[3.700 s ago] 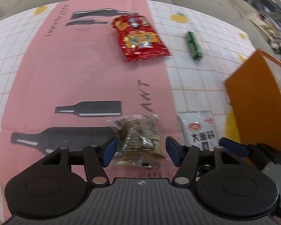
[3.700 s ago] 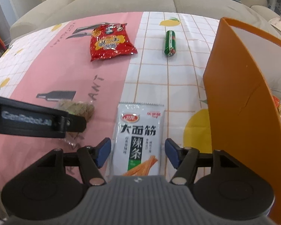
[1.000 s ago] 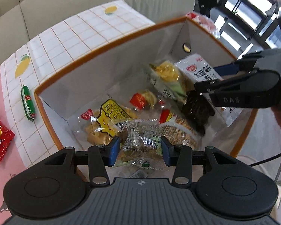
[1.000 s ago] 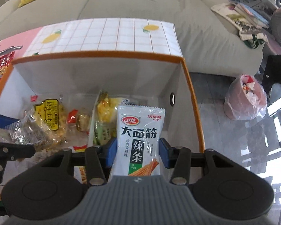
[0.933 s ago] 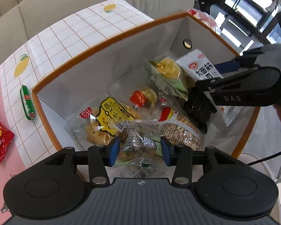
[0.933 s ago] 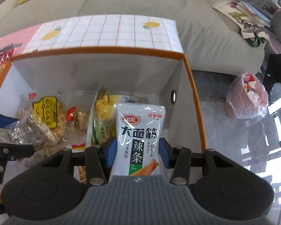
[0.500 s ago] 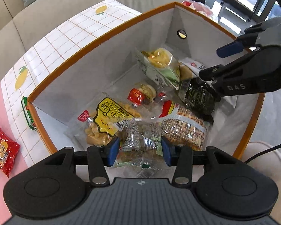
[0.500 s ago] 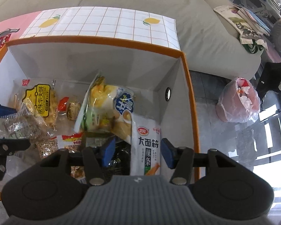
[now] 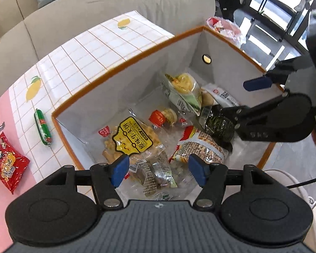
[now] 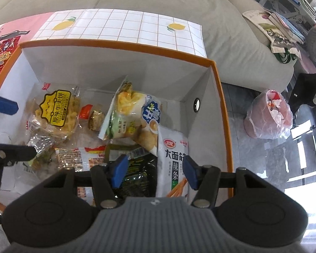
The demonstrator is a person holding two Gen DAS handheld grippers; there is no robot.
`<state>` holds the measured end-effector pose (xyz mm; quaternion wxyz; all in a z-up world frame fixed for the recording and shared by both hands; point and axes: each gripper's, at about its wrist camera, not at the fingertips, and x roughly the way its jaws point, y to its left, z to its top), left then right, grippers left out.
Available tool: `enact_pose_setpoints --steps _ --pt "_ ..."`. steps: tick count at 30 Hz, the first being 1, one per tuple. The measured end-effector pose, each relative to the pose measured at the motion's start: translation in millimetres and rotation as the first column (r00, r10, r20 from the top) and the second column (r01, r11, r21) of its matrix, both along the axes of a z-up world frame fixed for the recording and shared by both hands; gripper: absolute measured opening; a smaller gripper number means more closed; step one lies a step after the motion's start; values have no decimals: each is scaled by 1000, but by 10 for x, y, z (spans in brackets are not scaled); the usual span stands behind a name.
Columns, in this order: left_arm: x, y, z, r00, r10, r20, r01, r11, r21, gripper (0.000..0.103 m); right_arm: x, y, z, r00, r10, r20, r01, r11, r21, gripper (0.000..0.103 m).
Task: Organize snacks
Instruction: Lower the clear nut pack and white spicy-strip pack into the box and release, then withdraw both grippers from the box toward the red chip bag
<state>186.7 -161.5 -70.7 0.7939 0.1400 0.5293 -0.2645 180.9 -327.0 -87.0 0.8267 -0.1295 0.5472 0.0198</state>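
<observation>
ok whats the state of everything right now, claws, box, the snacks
left claw: open, over the box
right claw: open, over the box
orange box: open top, holding snacks
white spicy-strip pack: released, lying in the box
clear biscuit pack: released, lying in the box
green sausage: on the tablecloth, outside the box
red snack bag: on the tablecloth, outside the box

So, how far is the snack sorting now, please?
Mostly done: the box holds many packets, including the white packet and the clear packet. In hand: nothing; the left gripper and right gripper are open. Left: the red packet and green sausage lie on the table.
</observation>
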Motion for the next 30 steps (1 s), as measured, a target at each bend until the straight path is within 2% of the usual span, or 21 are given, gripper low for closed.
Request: enact_pose_setpoints --steps 7,9,15,24,30 --pt "-124 171 271 999 10 43 -9 999 -36 76 -125 131 182 1000 -7 18 7 1000 31 65" --pt "-166 253 343 998 28 57 -25 998 -51 76 -163 180 255 999 -23 32 21 999 42 77" --pt "-324 639 575 988 118 100 -108 989 -100 76 -314 412 485 997 -45 67 37 992 120 78" --pt "-568 1253 725 946 273 175 -250 958 -143 76 -614 1027 738 985 -44 169 3 972 235 81" --pt "-677 1746 675 907 380 179 -350 920 -178 76 -750 1408 799 967 -92 239 4 939 344 81"
